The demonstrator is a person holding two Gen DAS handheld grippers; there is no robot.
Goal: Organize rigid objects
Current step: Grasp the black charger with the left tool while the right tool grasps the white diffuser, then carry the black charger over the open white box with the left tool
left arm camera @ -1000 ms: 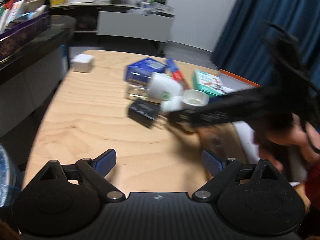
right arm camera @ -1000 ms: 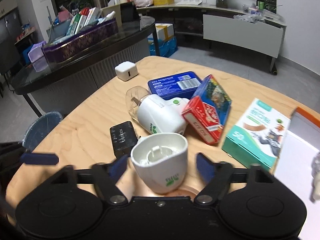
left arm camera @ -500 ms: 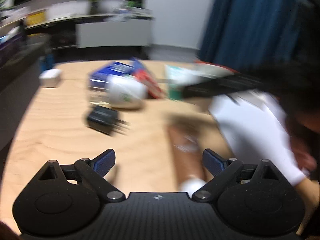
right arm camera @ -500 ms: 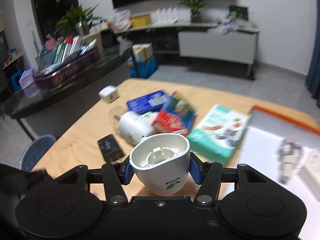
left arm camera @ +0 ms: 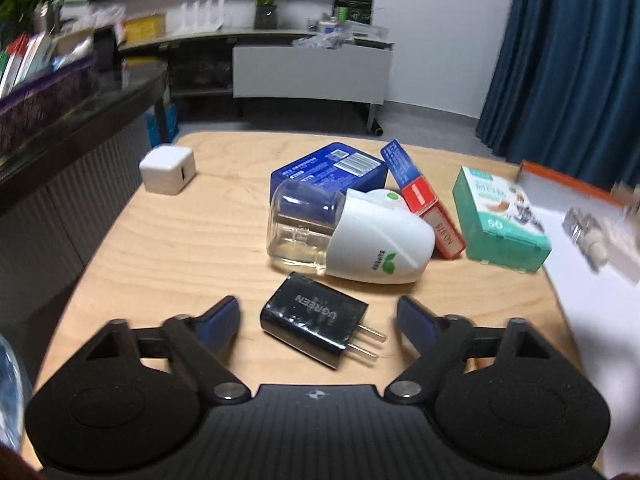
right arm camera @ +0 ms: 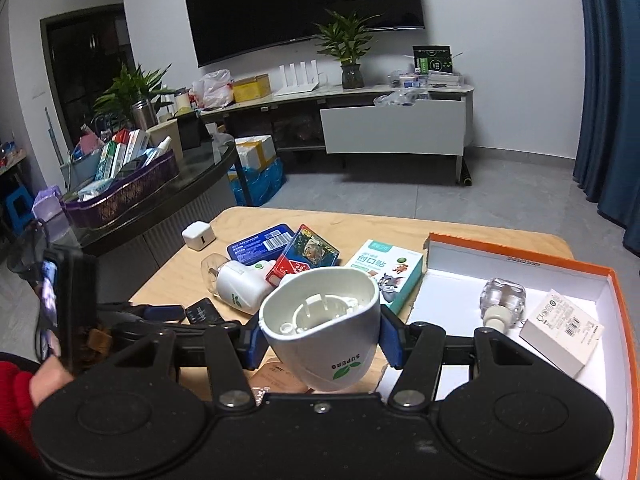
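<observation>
Now lifted clear of the counter [right arm camera: 480,236]: a white plug-in shell [right arm camera: 320,326], pinched firmly between the blue pads of the right tool [right arm camera: 320,340], open end facing up and forward. A second ago sat low on the wood among the clutter with the fingers spread wide around it; half a second ago gripped and rising; at this moment carried high, close to the near left corner of the orange-edged box [right arm camera: 616,304]. Probably means one piece is picked and on its way into that box, where a small clear bottle [right arm camera: 502,300] and a white carton [right arm camera: 560,332] already lie. Meanwhile, the left tool [left arm camera: 318,320] spread wide, empty, touching nothing, brought in low since a second ago so that a black charger [left arm camera: 314,320] lies between its fingertips, prongs pointing right. Likely the next item to collect. Just beyond the charger, a second white plug-in with a clear bottle [left arm camera: 348,238] resting on its side, backed by a blue tin [left arm camera: 328,168], a red and blue card box [left arm camera: 424,200] leaning against it, and a green plaster box [left arm camera: 500,220] to the right. Farther left, apart from the rest, a small white cube charger [left arm camera: 168,170].
</observation>
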